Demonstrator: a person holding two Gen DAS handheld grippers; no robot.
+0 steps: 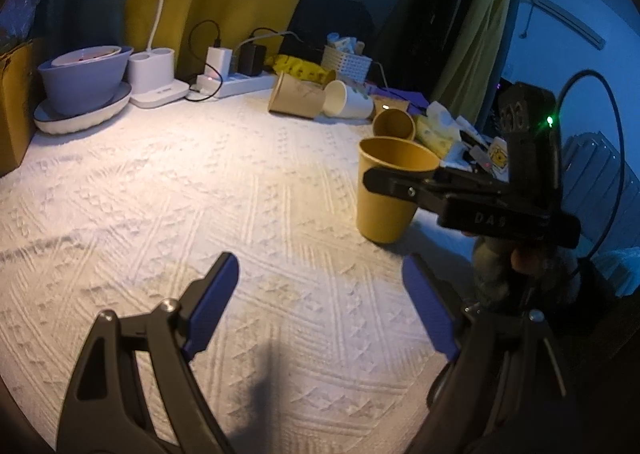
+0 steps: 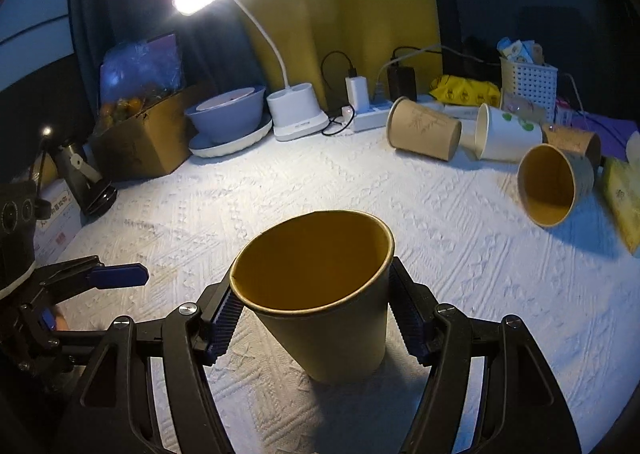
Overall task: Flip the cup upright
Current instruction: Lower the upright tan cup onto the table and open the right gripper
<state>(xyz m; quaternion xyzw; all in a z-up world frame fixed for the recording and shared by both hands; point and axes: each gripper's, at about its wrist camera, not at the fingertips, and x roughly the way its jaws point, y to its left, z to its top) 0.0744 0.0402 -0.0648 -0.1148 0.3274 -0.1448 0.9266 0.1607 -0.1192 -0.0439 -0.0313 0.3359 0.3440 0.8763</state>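
My right claw [image 2: 312, 318] clamps the cup [image 2: 320, 294] below its rim, steadying it upright on the cloth [image 2: 440, 238]; left claw [image 1: 320, 310] hangs released, unneeded.

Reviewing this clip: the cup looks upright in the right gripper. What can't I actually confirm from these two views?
- Cup base contact with the cloth: in the right wrist view its own wall hides it; in the left wrist view it is too dim.
- Right gripper pad contact: the cup rim covers the pads.
- Print on the tipped brown cup: too small.
- Bowl contents: rim hides them.
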